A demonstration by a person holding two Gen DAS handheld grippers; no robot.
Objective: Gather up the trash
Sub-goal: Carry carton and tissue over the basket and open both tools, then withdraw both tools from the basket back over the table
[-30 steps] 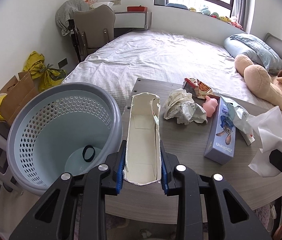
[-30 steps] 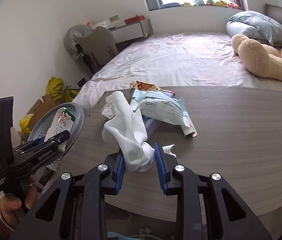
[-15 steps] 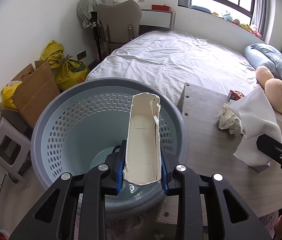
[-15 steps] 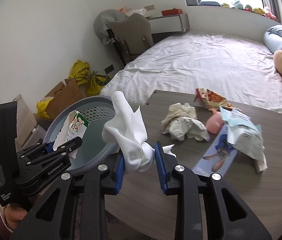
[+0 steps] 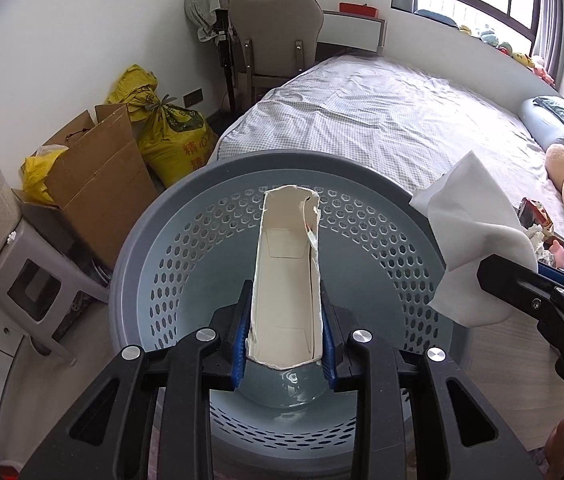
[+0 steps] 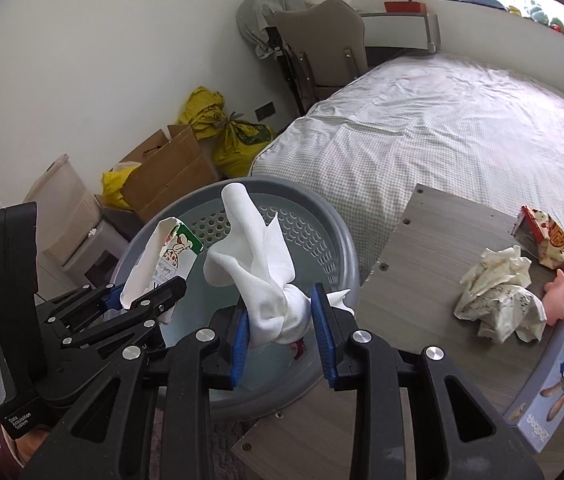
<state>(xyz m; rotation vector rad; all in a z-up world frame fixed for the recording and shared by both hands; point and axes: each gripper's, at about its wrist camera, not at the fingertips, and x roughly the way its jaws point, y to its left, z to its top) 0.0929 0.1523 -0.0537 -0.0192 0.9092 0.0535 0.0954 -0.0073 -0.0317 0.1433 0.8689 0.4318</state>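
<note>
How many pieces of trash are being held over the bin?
2: a carton in the left gripper, a tissue in the right gripper.

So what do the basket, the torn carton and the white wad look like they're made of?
Basket: looks like moulded plastic, matte grey rim, pale blue wall pierced with even hexagonal holes.
Carton: probably coated paperboard; off-white inside, ragged torn edge, flat creased panels.
Wad: soft tissue or thin nonwoven cloth, matte white, bunched into loose folds; which one the look leaves open.
</note>
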